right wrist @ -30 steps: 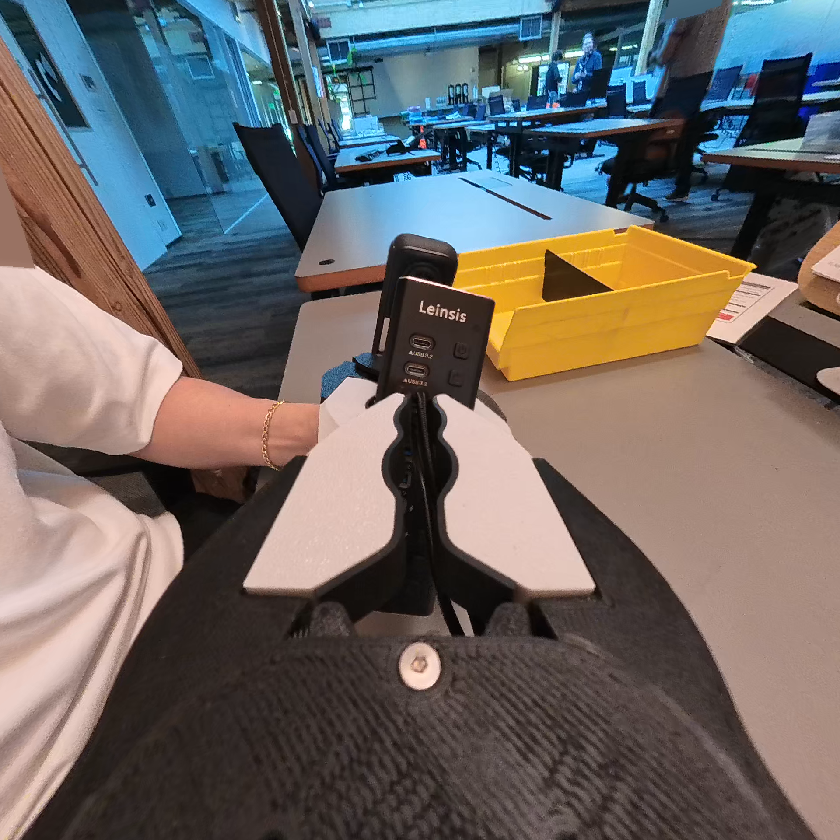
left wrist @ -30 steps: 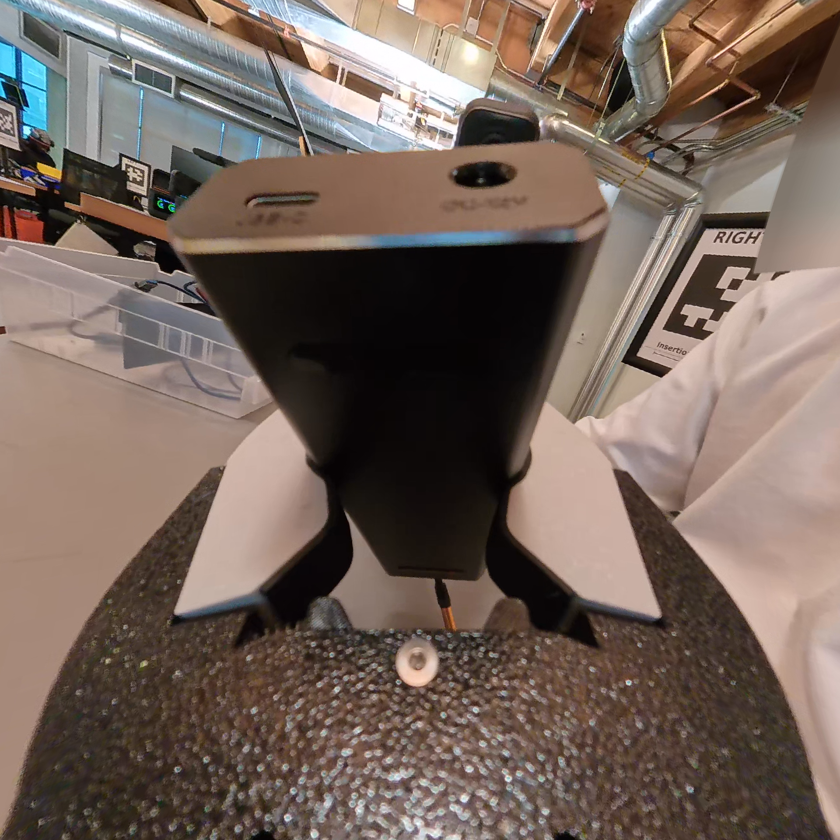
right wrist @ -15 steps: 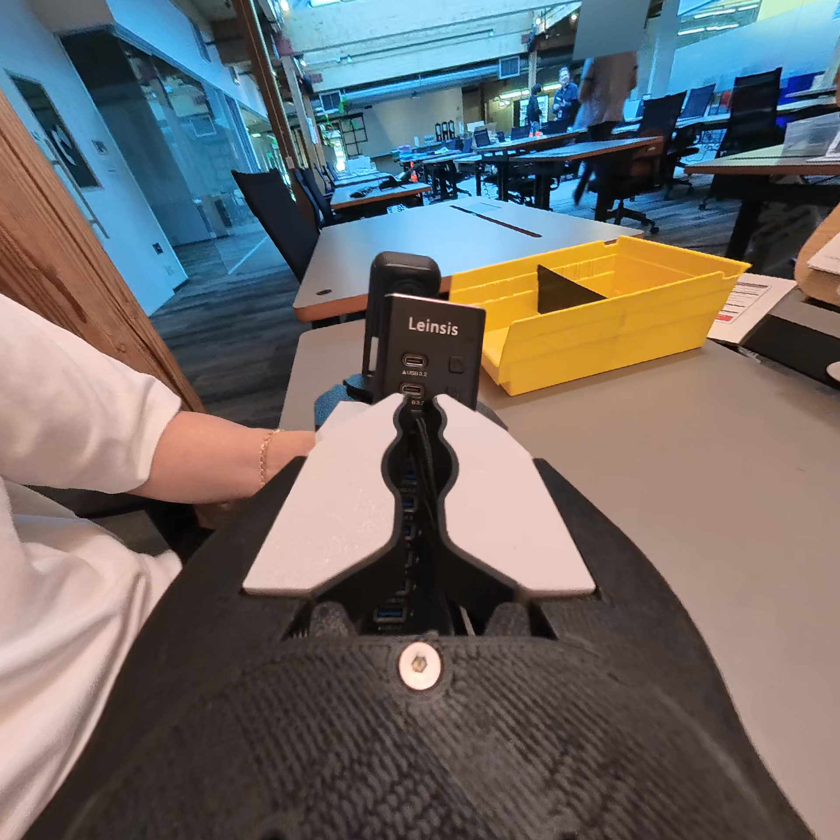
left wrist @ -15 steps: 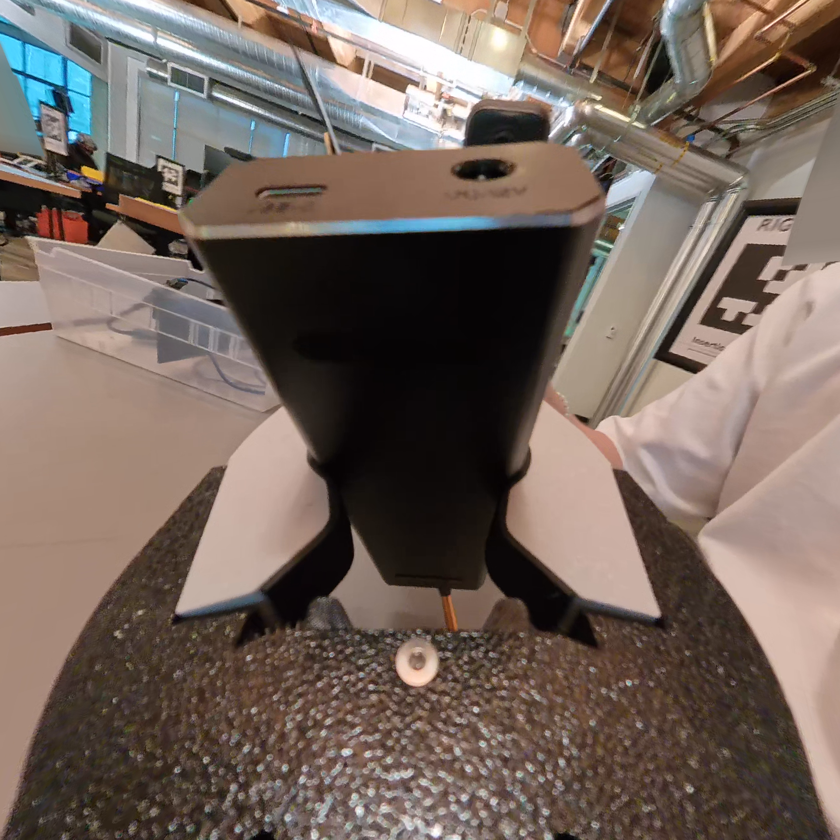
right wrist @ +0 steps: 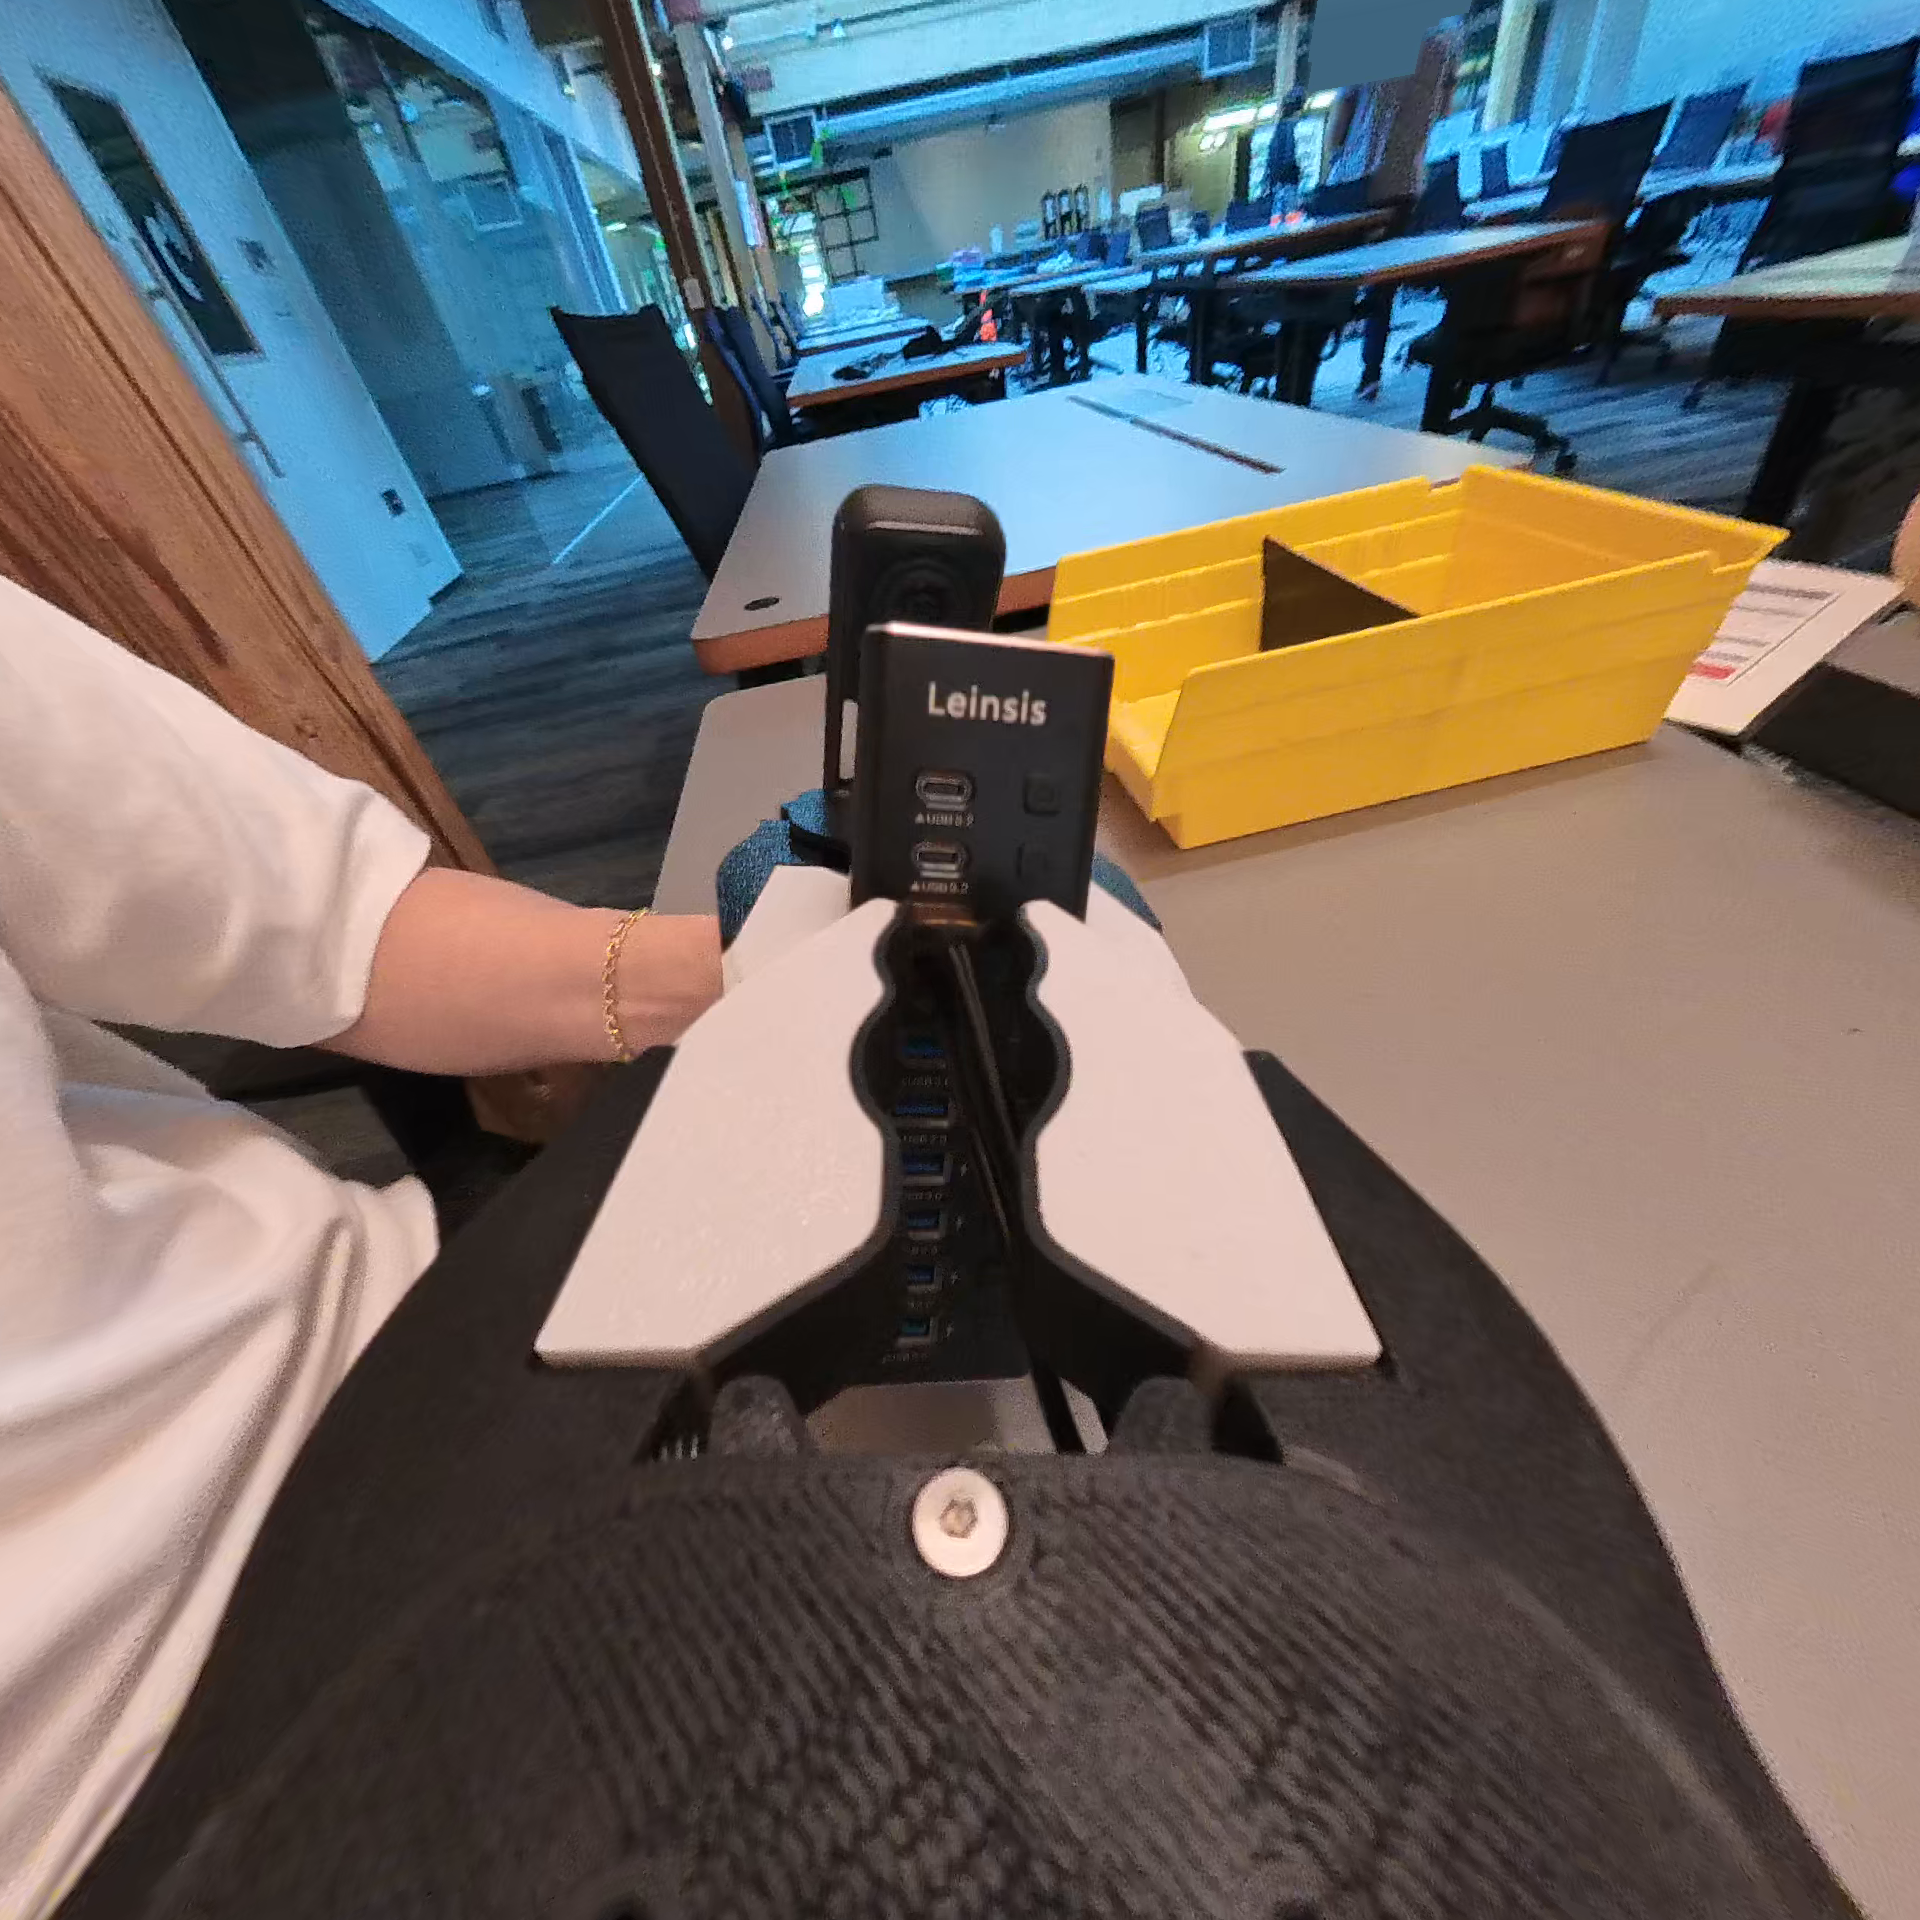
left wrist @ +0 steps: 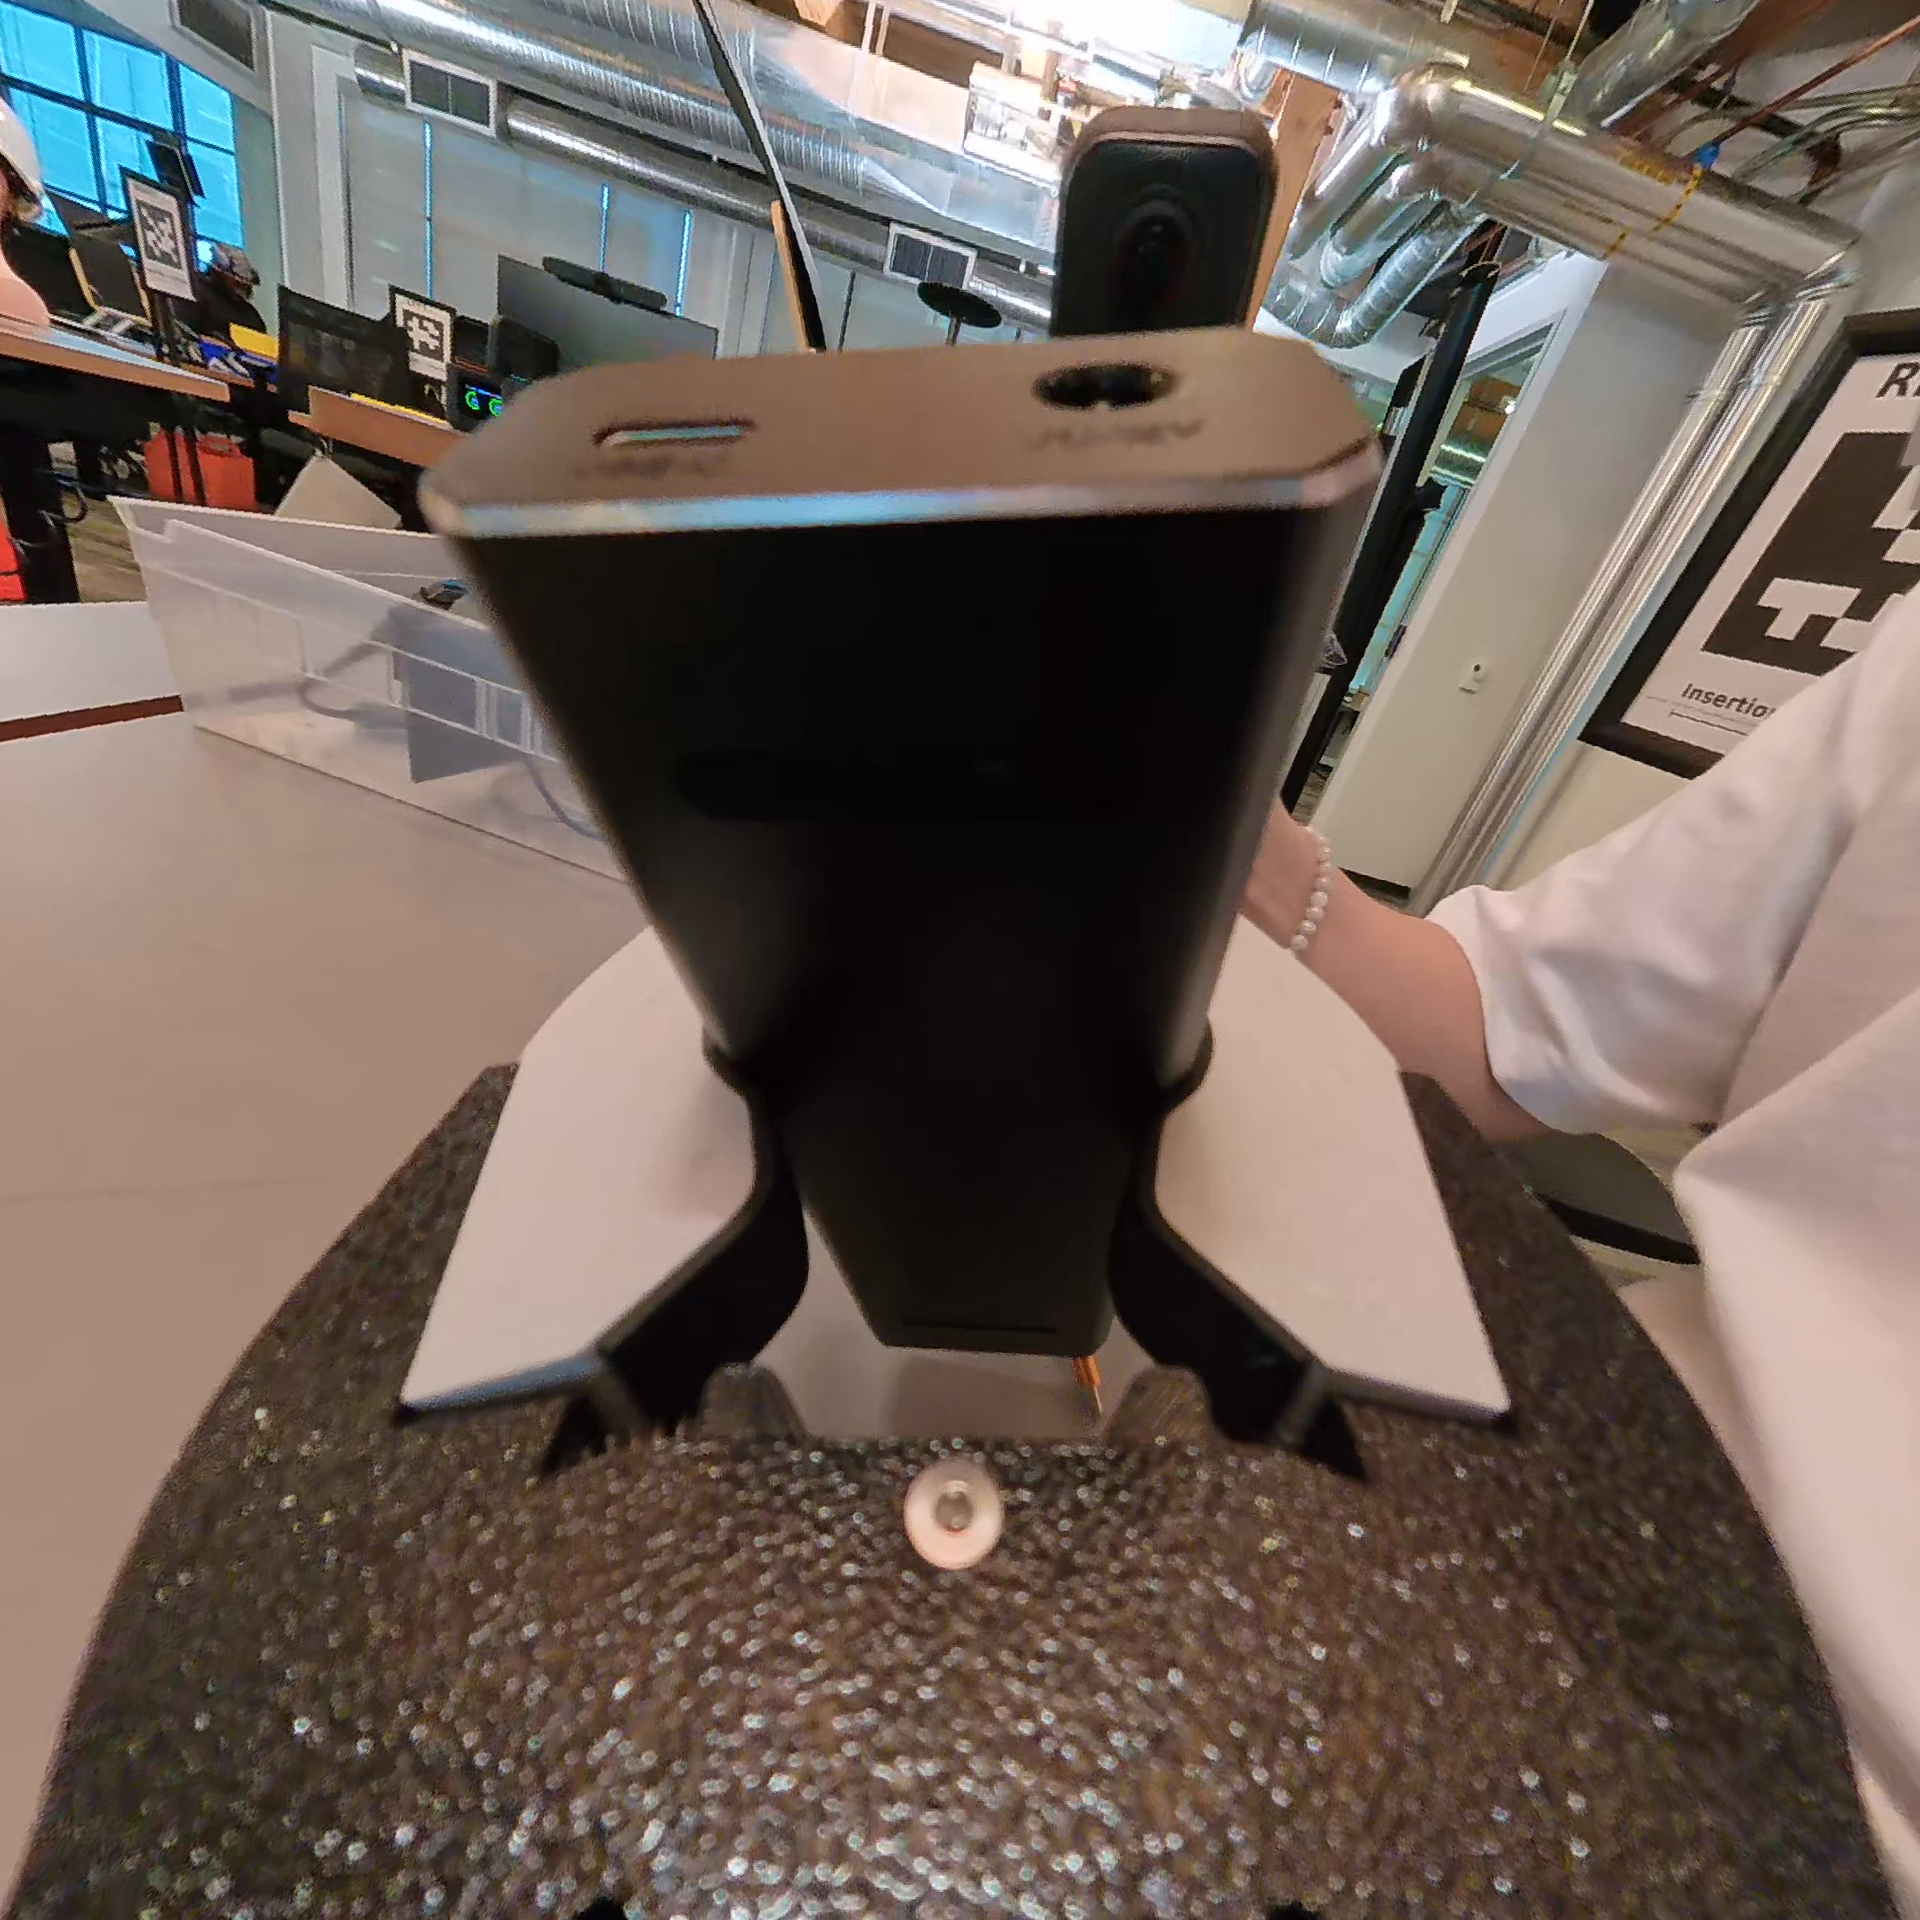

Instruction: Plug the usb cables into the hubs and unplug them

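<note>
My left gripper (left wrist: 961, 1060) is shut on a black USB hub (left wrist: 914, 727) and holds it upright, its dark back toward the left wrist view. The right wrist view shows the hub's port face (right wrist: 982, 769), with several blue ports lower down between my fingers. My right gripper (right wrist: 961, 925) is right in front of that face, jaws a little apart. A black cable (right wrist: 987, 1091) runs back between the fingers. Its plug (right wrist: 940, 914) sits at the hub's face between the fingertips, and the pads do not press on it.
A yellow bin (right wrist: 1403, 665) stands on the grey table (right wrist: 1507, 1039) to the right of the hub. A clear plastic bin (left wrist: 312, 644) with cables lies behind the hub on the left. The person's arms (right wrist: 499, 966) and white sleeves (left wrist: 1662, 935) are close by. Both grippers' tips are close together, under 4 cm apart.
My right gripper's jaws were shut on the cable plug and have now opened a little off it. The left gripper still grips the hub and has tilted down slightly.
</note>
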